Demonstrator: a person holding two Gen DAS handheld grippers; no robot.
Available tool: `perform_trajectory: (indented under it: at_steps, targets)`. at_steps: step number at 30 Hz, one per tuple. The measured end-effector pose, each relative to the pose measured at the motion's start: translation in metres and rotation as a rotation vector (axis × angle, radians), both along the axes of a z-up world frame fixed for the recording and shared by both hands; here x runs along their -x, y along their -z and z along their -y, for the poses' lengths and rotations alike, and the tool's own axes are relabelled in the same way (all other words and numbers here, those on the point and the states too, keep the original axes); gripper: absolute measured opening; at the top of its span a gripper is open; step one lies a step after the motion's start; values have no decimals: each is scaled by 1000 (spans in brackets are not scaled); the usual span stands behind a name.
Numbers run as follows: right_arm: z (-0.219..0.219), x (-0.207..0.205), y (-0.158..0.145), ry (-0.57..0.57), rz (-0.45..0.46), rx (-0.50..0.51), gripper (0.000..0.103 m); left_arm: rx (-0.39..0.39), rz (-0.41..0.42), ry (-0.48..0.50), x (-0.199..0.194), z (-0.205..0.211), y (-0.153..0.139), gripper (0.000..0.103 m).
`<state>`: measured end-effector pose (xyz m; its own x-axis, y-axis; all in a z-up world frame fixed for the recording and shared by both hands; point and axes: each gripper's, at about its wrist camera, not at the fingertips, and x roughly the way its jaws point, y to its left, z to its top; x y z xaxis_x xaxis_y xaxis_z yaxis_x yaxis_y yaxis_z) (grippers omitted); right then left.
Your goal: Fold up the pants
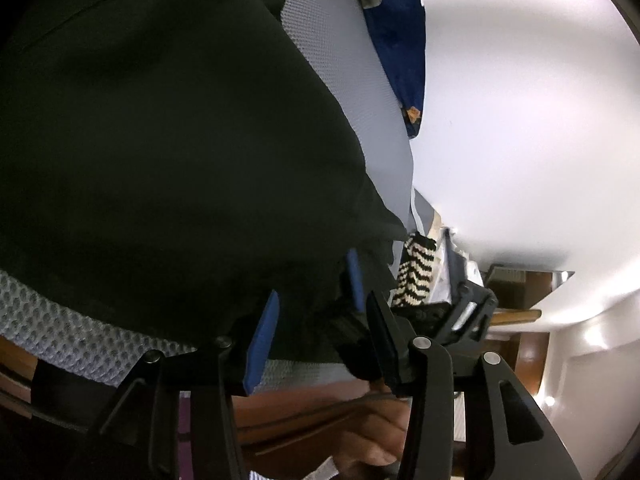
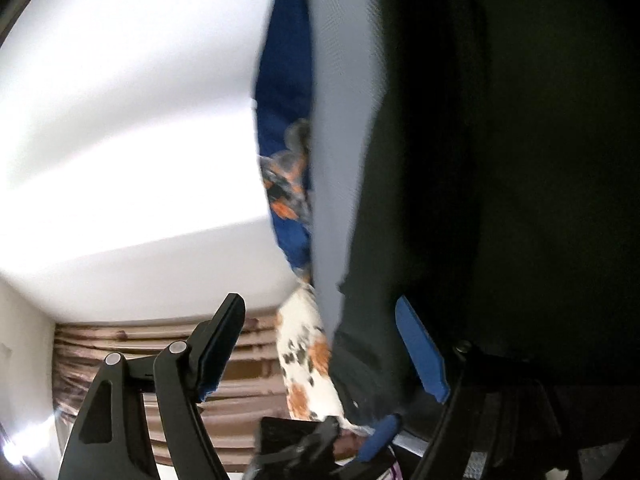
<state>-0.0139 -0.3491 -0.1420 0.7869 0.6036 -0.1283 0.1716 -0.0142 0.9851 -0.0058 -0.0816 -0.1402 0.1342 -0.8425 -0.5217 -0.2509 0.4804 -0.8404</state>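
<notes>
Black pants [image 1: 160,152] lie spread on a grey mesh mattress [image 1: 352,92] and fill most of the left wrist view. My left gripper [image 1: 320,320] is open at the pants' near edge, with bunched black cloth between its blue-padded fingers [image 1: 264,336]. The right gripper's blue pad [image 1: 354,276] and black body show just beyond it. In the right wrist view the pants [image 2: 500,160] fill the right side, blurred. My right gripper [image 2: 320,340] is open wide, its right pad [image 2: 420,352] against the cloth edge. The left gripper's blue tip [image 2: 380,432] shows below.
A blue patterned blanket [image 1: 404,40] lies along the mattress's far side, also in the right wrist view [image 2: 288,120]. A striped cloth [image 1: 412,276], a white spotted cloth [image 2: 308,360], brown curtains [image 2: 140,340], white walls and a wooden bed frame [image 1: 280,412] surround the bed.
</notes>
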Motion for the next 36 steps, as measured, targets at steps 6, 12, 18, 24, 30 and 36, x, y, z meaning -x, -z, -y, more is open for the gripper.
perform_trajectory:
  at_steps: [6,12,18,24,30,36]
  targets:
    - [4,-11,-6,-19,-12,24,78,-4,-17,-34,-15,3,9,54]
    - [-7,21,-1,-98,-153,166,81,-18,13,-50,-15,-15,2,54]
    - [-62,6,9,-199,-176,278,85,-49,-37,-89,-4,-43,10,55]
    - [-58,2,21,-85,-87,46,85,-42,-48,-76,5,-57,7,55]
    - [-45,1,2,-63,11,89,85,-7,-7,-34,-1,-36,0,55]
    - [-47,-8,-6,-77,45,82,85,-2,-45,-58,-12,-10,16,55]
